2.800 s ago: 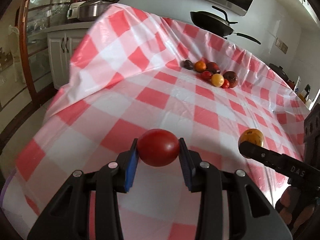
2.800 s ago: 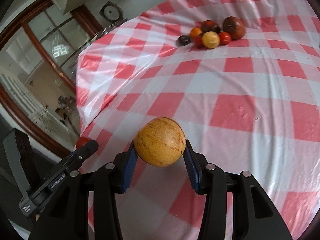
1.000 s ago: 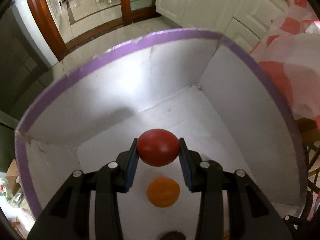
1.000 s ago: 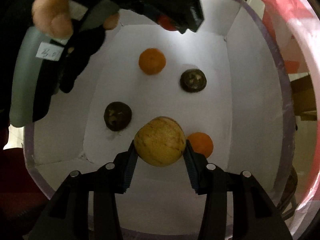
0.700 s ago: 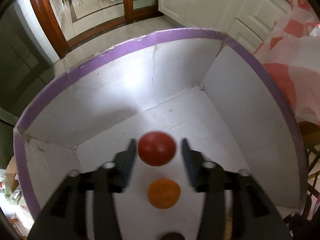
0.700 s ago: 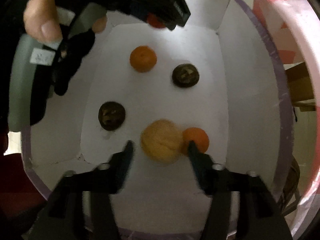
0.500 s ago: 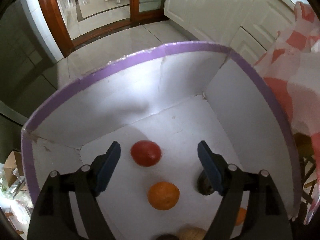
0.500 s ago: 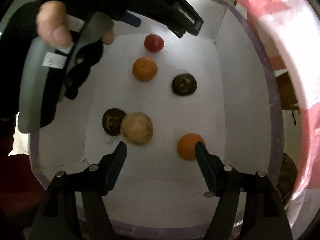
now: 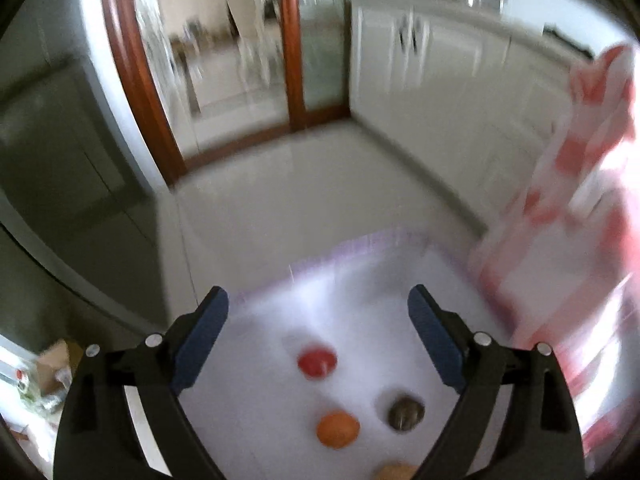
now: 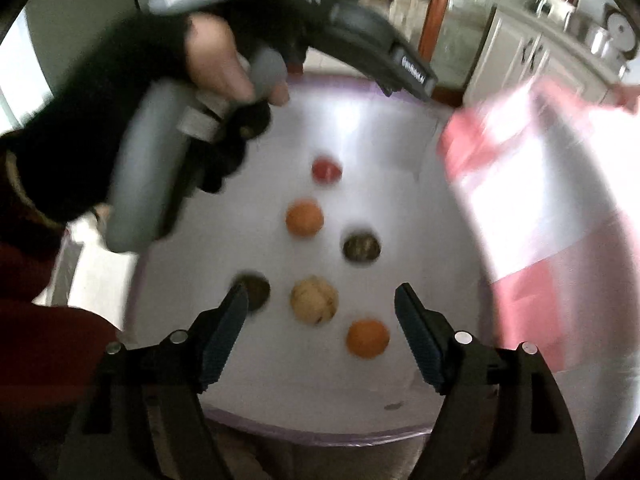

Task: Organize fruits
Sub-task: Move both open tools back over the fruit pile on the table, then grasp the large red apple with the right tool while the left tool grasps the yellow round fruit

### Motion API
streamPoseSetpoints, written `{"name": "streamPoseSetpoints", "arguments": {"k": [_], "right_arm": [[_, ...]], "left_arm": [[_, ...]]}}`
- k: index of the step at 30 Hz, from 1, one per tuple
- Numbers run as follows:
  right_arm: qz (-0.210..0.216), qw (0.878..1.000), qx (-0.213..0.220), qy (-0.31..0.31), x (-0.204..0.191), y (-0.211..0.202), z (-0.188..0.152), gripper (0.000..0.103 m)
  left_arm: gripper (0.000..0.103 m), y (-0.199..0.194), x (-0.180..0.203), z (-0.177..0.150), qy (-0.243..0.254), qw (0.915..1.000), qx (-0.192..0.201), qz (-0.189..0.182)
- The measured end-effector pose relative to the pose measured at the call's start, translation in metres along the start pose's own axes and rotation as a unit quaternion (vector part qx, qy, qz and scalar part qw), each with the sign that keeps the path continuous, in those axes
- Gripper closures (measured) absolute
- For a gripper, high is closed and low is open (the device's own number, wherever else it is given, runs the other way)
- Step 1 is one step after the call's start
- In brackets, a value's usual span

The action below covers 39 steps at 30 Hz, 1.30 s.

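A white box with a purple rim [image 10: 320,430] [image 9: 360,240] sits on the floor and holds several fruits. The red tomato [image 9: 317,362] [image 10: 327,169] lies at its far end, the speckled yellow fruit [image 10: 314,299] near the middle. Two oranges [image 10: 304,217] [image 10: 367,339] and two dark fruits [image 10: 361,247] [image 10: 256,288] lie around them. My left gripper [image 9: 318,314] hangs above the box, jaws opening, nothing between them. My right gripper [image 10: 320,308] is also above the box, jaws opening and empty. The left gripper's body and the gloved hand [image 10: 208,64] holding it fill the upper left of the right wrist view.
The red-and-white checked tablecloth [image 9: 580,200] [image 10: 552,200] hangs down at the right, close to the box. Pale tiled floor [image 9: 300,200] spreads beyond the box toward a wood-framed glass door [image 9: 288,40] and white cabinets [image 9: 440,80].
Both grippers let go of their fruits, the tomato and the yellow fruit, which dropped into the box. Both grippers then rose and tilted up, jaws spreading wider.
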State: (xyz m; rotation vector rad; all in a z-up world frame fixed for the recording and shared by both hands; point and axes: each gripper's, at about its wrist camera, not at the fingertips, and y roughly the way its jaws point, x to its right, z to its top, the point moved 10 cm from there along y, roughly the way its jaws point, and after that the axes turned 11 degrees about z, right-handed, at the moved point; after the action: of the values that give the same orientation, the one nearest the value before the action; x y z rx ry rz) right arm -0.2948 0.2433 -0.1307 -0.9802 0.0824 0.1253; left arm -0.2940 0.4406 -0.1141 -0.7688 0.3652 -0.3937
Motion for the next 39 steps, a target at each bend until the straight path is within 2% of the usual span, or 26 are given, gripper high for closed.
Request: {"name": "streamPoseSetpoints", "arguments": {"k": [2, 5, 8, 11, 14, 16, 17, 18, 20, 21, 23, 25, 28, 31, 33, 36, 39], "right_arm": [[0.002, 0.999, 0.046, -0.001, 0.0, -0.028, 0.013, 0.024], [-0.01, 0.992, 0.125, 0.011, 0.01, -0.081, 0.031, 0.021], [-0.04, 0.979, 0.195, 0.038, 0.034, -0.136, 0.035, 0.017], [-0.095, 0.954, 0.269, 0.095, 0.077, -0.205, 0.02, 0.016], [-0.159, 0.925, 0.31, 0.151, 0.119, -0.257, -0.011, 0.016], [-0.198, 0.897, 0.332, 0.212, 0.156, -0.293, -0.046, 0.016], [-0.21, 0.887, 0.338, 0.235, 0.168, -0.301, -0.06, 0.016], [-0.225, 0.87, 0.348, 0.267, 0.185, -0.316, -0.08, 0.016], [-0.25, 0.844, 0.359, 0.312, 0.209, -0.339, -0.112, 0.016], [-0.263, 0.832, 0.359, 0.331, 0.222, -0.348, -0.128, 0.016], [-0.29, 0.813, 0.354, 0.361, 0.246, -0.355, -0.153, 0.016], [-0.305, 0.794, 0.341, 0.4, 0.275, -0.369, -0.183, 0.016], [-0.315, 0.763, 0.337, 0.452, 0.32, -0.38, -0.226, 0.016], [-0.315, 0.736, 0.338, 0.495, 0.353, -0.388, -0.264, 0.016], [-0.315, 0.727, 0.33, 0.513, 0.378, -0.389, -0.276, 0.016], [-0.309, 0.725, 0.316, 0.528, 0.417, -0.387, -0.281, 0.016], [-0.306, 0.729, 0.307, 0.53, 0.45, -0.381, -0.273, 0.016]], "left_arm": [[0.005, -0.032, 0.001, 0.025, -0.017, 0.9984, 0.053, -0.004], [0.002, -0.094, 0.014, 0.064, -0.044, 0.9885, 0.138, -0.044], [0.002, -0.142, 0.045, 0.087, -0.038, 0.9777, 0.183, -0.096], [0.002, -0.194, 0.11, 0.101, 0.005, 0.9625, 0.212, -0.17], [0.002, -0.231, 0.176, 0.098, 0.051, 0.9476, 0.221, -0.225], [0.002, -0.245, 0.22, 0.09, 0.078, 0.94, 0.212, -0.256], [0.002, -0.251, 0.254, 0.083, 0.098, 0.9351, 0.199, -0.276], [0.002, -0.252, 0.277, 0.076, 0.111, 0.9329, 0.189, -0.286], [0.002, -0.248, 0.324, 0.055, 0.139, 0.9317, 0.154, -0.298], [0.002, -0.242, 0.36, 0.045, 0.153, 0.9337, 0.118, -0.302], [0.002, -0.234, 0.404, 0.032, 0.156, 0.9339, 0.075, -0.313], [0.002, -0.231, 0.439, 0.025, 0.155, 0.934, 0.055, -0.317], [0.002, -0.232, 0.487, 0.022, 0.152, 0.9335, 0.045, -0.322], [0.002, -0.231, 0.517, 0.033, 0.12, 0.9311, 0.036, -0.343], [0.002, -0.227, 0.541, 0.04, 0.096, 0.9312, 0.029, -0.35], [0.002, -0.217, 0.558, 0.053, 0.065, 0.9282, 0.016, -0.366], [0.002, -0.199, 0.562, 0.067, 0.036, 0.9227, 0.007, -0.384]]}}
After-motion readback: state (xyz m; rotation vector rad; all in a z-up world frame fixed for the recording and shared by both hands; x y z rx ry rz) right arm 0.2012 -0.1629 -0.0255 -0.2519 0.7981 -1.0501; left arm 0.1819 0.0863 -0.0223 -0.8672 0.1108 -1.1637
